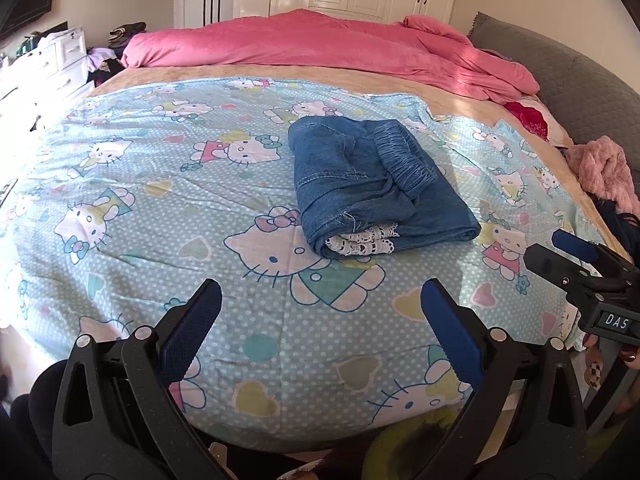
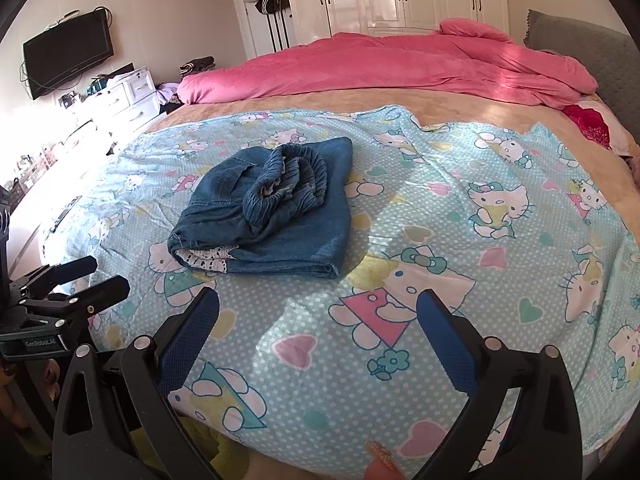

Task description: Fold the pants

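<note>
Both grippers, left and right, are black plastic with silver rivets and blue textured pads on the jaws. White lettering marks their bodies. The person's nails are painted dark.

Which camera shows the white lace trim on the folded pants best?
Left wrist view: the lace trim faces it, wide and unobstructed. The right wrist view shows the same lace trim smaller and at an angle.

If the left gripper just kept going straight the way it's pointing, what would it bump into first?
Probably the blue cartoon-cat sheet just ahead, since the open left gripper tilts down toward the bed. If it skimmed above the sheet, it would meet the folded denim pants. Depth is hard to judge.
</note>
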### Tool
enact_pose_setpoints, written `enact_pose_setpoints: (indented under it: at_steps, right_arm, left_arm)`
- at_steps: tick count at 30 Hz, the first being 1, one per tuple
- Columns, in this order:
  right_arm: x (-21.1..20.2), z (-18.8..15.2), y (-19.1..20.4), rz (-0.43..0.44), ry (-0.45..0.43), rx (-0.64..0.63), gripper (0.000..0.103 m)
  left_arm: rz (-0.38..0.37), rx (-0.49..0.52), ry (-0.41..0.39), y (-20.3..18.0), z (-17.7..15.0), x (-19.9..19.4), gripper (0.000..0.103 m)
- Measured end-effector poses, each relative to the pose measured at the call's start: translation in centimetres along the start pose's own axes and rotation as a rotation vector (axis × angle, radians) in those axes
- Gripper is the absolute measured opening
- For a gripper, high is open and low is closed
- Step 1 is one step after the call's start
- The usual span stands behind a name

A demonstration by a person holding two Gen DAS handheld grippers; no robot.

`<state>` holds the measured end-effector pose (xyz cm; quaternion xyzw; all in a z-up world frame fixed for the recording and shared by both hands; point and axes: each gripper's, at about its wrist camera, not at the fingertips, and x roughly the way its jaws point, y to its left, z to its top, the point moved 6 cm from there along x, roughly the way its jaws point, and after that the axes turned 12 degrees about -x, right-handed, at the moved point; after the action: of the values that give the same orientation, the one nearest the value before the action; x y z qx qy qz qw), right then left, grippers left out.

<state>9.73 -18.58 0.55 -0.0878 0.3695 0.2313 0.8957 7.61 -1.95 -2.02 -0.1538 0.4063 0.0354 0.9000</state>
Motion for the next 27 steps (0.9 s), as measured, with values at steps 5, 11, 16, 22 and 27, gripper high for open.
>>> enact_pose_setpoints:
  at_steps: [5, 11, 16, 22, 27]
  right_arm:
    - [-0.01, 0.07, 0.14, -0.001, 0.0, -0.002, 0.099]
    - [-0.08, -0.04, 0.49, 0.007, 0.003, -0.004, 0.099]
    - [-0.23, -0.08, 0.38, 0.003, 0.002, -0.003, 0.099]
    - [-0.33, -0.2, 0.24, 0.003, 0.005, -0.002, 0.099]
    - [-0.53, -0.2, 0.23, 0.001, 0.002, -0.005, 0.099]
  left_arm:
    - [0.011, 0.007, 0.0, 0.02, -0.07, 0.03, 0.094]
    - [0.008, 0.009, 0.0, -0.02, -0.06, 0.03, 0.094]
    - [0.008, -0.003, 0.007, 0.14, -0.18, 0.07, 0.094]
    - [0.009, -0.003, 0.007, 0.16, -0.23, 0.02, 0.094]
    - [0.009, -0.003, 0.007, 0.18, -0.23, -0.02, 0.094]
